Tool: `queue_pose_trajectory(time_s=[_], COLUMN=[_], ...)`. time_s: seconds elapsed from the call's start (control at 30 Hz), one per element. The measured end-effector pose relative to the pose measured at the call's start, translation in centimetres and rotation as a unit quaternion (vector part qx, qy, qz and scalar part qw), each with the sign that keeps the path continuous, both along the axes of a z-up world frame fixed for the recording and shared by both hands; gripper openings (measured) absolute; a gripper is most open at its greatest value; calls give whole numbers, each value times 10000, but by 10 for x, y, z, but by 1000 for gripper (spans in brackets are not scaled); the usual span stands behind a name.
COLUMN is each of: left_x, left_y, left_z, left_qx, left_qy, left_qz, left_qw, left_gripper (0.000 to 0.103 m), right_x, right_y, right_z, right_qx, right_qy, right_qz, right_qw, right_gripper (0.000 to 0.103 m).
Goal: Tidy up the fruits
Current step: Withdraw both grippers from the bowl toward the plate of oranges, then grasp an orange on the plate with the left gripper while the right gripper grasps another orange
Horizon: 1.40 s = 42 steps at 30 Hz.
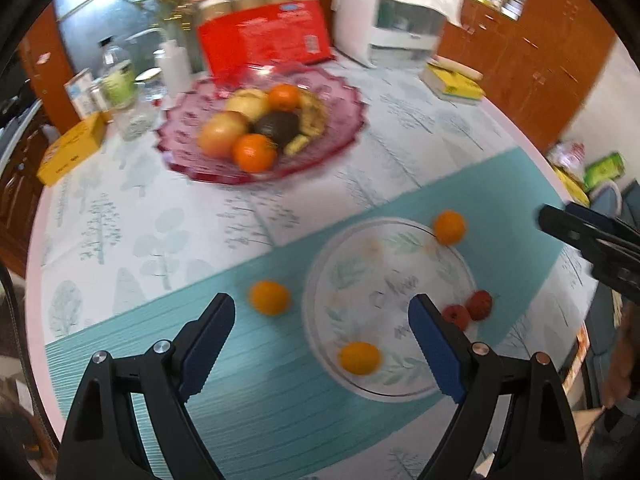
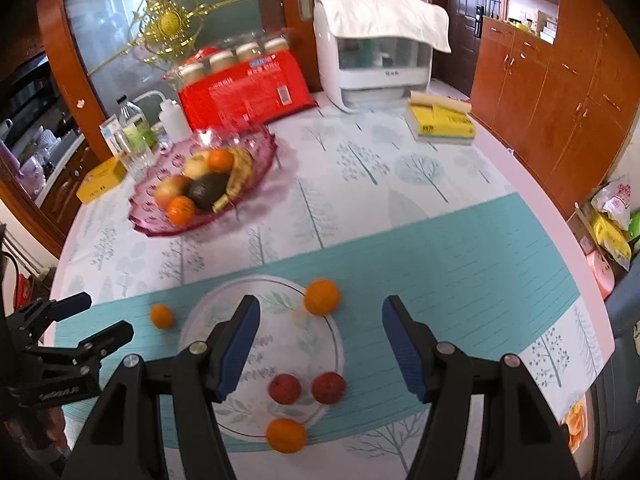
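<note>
Bench (image 2: 440,208) under a tree-print cloth. Near centre, a round floral plate (image 2: 280,344); three oranges around its rim, at far right (image 2: 322,297), near edge (image 2: 286,435) and, apart on the teal band, left (image 2: 162,316). Two small red fruits (image 2: 306,388), possibly plums, sit at its near right edge. Far left, a pink glass fruit dish (image 2: 240,204) holds mixed fruit. Left gripper (image 1: 322,320) and right gripper (image 2: 320,320): jaws spread, pinching nothing, above the plate.
</note>
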State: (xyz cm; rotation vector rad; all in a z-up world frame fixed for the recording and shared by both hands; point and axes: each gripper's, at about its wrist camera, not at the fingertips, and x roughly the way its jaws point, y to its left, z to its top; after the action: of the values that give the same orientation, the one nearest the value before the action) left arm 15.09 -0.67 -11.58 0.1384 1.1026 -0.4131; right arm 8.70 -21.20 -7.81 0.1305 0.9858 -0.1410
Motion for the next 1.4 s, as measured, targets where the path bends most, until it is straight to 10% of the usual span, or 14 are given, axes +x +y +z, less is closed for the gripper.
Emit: queue_pose_trajectory(time_s=[0.43, 0.77, 1.2, 1.4], left_x=[-55, -64, -39, -27], left_y=[-79, -116, -87, -78], left_z=[-63, -97, -81, -84], left_qx=[-550, -717, -776, -774], left_qy=[871, 1386, 959, 1010], left_qz=[-774, -990, -276, -110], left_qw=[9917, 9828, 9920, 9918], left_gripper=[87, 50, 37, 37], right_x=[22, 37, 71, 80], right_y=[-22, -32, -15, -14], right_z=[-58, -90, -113, -128], right_qx=[334, 616, 515, 534], right_qy=[148, 393, 554, 797], right_qz=[418, 661, 1145, 1185], right_qw=[9985, 9951, 9905, 9883], right_gripper=[64, 64, 63, 43])
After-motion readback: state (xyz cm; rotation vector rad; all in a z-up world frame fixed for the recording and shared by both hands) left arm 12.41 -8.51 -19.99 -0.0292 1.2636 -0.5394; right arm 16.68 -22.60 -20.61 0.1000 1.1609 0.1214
